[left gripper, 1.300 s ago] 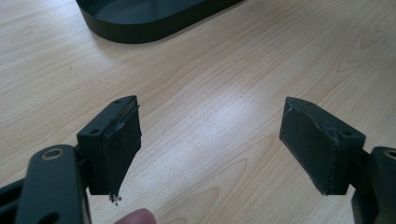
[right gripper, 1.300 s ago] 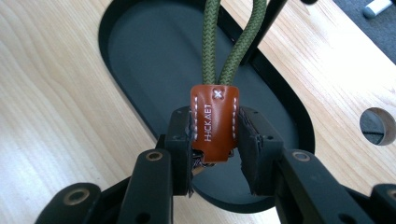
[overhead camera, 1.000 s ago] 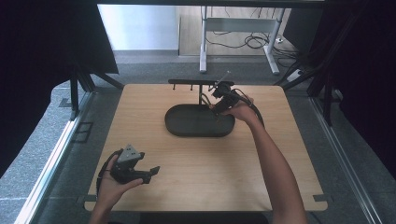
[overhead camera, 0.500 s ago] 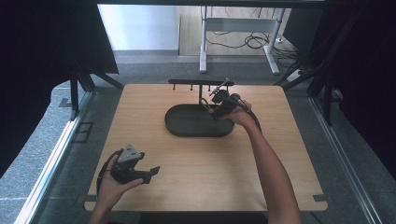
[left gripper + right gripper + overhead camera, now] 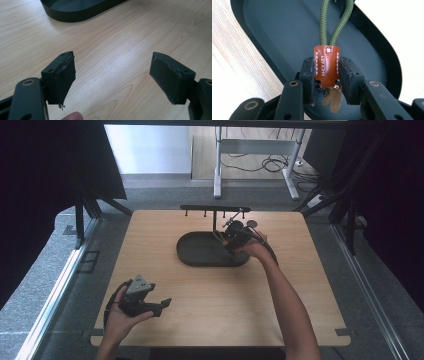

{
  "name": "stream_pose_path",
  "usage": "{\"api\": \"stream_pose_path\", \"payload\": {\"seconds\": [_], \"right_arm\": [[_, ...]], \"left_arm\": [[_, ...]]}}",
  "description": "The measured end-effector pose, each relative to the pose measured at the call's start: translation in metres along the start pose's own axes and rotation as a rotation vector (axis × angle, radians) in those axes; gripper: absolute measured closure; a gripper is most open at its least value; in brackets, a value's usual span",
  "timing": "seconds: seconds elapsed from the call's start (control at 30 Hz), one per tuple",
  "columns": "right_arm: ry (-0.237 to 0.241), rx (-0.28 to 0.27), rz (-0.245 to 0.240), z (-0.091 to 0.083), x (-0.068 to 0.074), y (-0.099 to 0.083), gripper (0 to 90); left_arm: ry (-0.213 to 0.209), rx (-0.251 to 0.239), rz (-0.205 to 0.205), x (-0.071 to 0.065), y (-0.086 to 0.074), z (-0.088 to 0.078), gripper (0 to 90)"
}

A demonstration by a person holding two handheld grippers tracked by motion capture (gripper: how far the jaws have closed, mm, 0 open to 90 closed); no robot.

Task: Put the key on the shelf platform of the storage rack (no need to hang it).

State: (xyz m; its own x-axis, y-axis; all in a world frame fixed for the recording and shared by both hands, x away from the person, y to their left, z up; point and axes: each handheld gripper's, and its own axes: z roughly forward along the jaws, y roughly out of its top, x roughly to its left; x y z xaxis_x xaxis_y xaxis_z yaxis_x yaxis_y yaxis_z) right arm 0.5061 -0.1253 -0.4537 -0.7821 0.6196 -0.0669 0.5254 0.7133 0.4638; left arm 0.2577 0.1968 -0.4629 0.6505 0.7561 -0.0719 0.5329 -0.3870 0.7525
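Observation:
My right gripper (image 5: 327,75) is shut on a brown leather key tag (image 5: 326,66). A green cord loop (image 5: 337,27) rises from the tag, and a blurred key (image 5: 334,98) hangs below it. The gripper holds the tag low over the right end of a black oval tray (image 5: 274,32). From above, the right gripper (image 5: 229,239) sits at the right end of the tray (image 5: 197,252), in front of a black hook rack (image 5: 215,209). My left gripper (image 5: 112,80) is open with nothing between its pads, resting low over bare wood. In the high view the left gripper (image 5: 159,306) sits near the front left corner.
The wooden table (image 5: 300,285) ends in a metal frame edge at the front and sides. The near rim of the tray (image 5: 80,11) shows ahead of the left gripper. Desk legs and cables (image 5: 270,165) stand on the floor beyond the table.
The right hand has come down with the key tag, from beside the rack's post to just over the tray. The left hand has stayed still.

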Motion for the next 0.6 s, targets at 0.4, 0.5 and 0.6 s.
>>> {"api": "stream_pose_path", "payload": {"seconds": [0.4, 0.5, 0.6], "right_arm": [[0.033, 0.004, 0.029, 0.003, -0.001, -0.005, 57.8], [0.031, -0.006, 0.038, 0.000, 0.000, -0.006, 55.9], [0.033, -0.020, 0.047, -0.005, 0.000, -0.007, 54.4]], "left_arm": [[0.000, 0.004, -0.001, 0.000, 0.000, 0.001, 21.0], [0.000, 0.002, -0.001, 0.000, 0.000, 0.001, 21.0], [0.002, 0.002, -0.001, 0.000, 0.000, 0.001, 21.0]]}}
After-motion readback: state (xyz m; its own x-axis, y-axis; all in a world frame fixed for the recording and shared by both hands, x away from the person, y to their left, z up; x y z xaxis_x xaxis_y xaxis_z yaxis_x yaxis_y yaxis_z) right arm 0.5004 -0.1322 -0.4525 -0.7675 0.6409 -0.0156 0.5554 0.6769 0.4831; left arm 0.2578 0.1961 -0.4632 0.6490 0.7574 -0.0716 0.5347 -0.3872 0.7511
